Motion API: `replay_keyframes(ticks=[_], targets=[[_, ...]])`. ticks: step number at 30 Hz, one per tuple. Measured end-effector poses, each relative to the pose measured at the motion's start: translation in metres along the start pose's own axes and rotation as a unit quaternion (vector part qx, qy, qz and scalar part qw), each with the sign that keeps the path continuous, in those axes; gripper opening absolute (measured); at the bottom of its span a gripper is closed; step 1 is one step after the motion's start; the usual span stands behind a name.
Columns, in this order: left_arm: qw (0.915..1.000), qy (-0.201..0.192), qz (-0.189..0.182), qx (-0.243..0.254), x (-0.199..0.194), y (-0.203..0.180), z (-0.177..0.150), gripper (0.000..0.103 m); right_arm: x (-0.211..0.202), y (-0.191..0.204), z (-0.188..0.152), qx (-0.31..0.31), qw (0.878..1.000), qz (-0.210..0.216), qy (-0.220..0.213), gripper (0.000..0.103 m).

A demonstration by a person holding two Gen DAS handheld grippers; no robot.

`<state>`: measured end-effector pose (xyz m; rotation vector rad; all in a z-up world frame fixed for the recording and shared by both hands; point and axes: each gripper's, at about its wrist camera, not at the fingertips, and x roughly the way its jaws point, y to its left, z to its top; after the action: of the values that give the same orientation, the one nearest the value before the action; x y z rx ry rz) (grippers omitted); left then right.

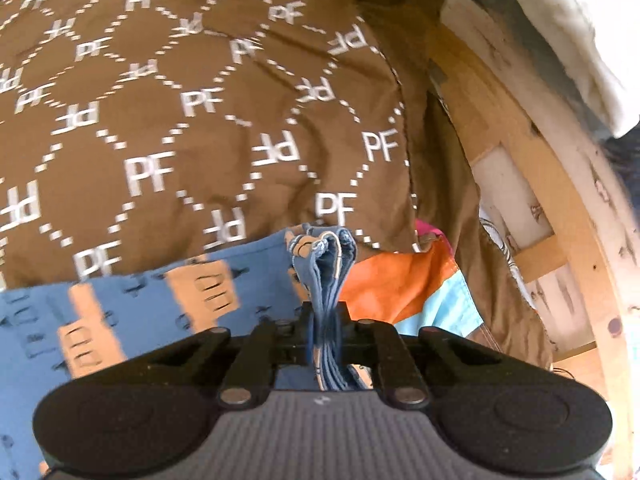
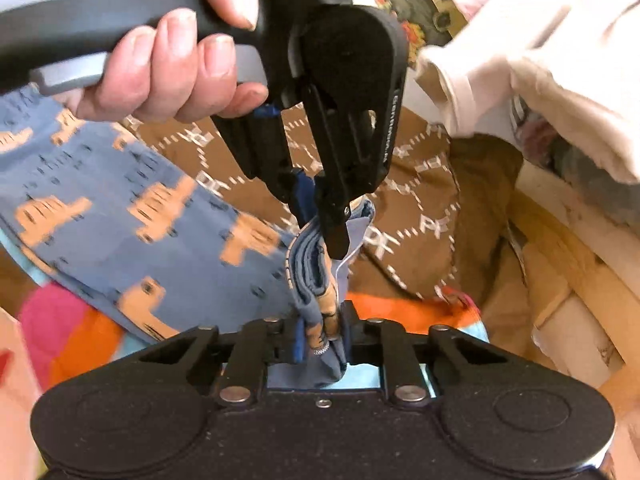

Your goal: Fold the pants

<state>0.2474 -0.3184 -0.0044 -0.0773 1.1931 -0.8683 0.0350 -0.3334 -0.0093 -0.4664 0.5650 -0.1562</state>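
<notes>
The pants [image 1: 132,312] are blue with orange figures. In the left wrist view my left gripper [image 1: 326,320] is shut on a bunched edge of them, and the cloth trails off to the left. In the right wrist view my right gripper [image 2: 326,324] is shut on a folded bundle of the same pants [image 2: 120,216]. The left gripper [image 2: 320,216], held by a hand, comes down from above and pinches the same bundle just beyond my right fingertips. The pants hang lifted above the bedding.
A brown quilt with white PF lettering [image 1: 200,120] covers the bed. An orange, light blue and pink cloth [image 1: 404,284] lies under the pants. A wooden frame [image 1: 552,240] runs along the right. White cloth [image 2: 540,60] is piled at the upper right.
</notes>
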Motion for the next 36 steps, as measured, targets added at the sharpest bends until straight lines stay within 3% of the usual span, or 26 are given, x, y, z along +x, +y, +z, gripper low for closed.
replay_keyframes(ticks=[6,11,20,23,27,36], targets=[[0.9996,-0.025,0.010,0.001,-0.046,0.032,-0.015,0.010,-0.019,0.029,0.022,0.025,0.998,0.057,-0.032,0.017],[0.9985,-0.030,0.033,-0.031,-0.074,0.070,-0.025,0.010,-0.024,0.061,0.041,0.023,0.992,0.114,-0.044,0.017],[0.9953,-0.034,0.037,-0.083,-0.086,0.137,-0.058,0.011,-0.013,0.107,0.054,0.014,0.981,0.191,-0.022,0.016],[0.9956,-0.051,0.029,-0.073,-0.086,0.151,-0.071,0.017,-0.006,0.118,0.054,0.004,0.979,0.201,-0.010,0.016],[0.9964,-0.052,0.019,-0.064,-0.082,0.161,-0.085,0.036,-0.002,0.123,0.049,0.005,0.979,0.204,0.005,0.017],[0.9898,-0.076,-0.026,-0.118,-0.072,0.182,-0.103,0.041,-0.004,0.130,0.048,-0.011,0.979,0.203,0.014,0.030]])
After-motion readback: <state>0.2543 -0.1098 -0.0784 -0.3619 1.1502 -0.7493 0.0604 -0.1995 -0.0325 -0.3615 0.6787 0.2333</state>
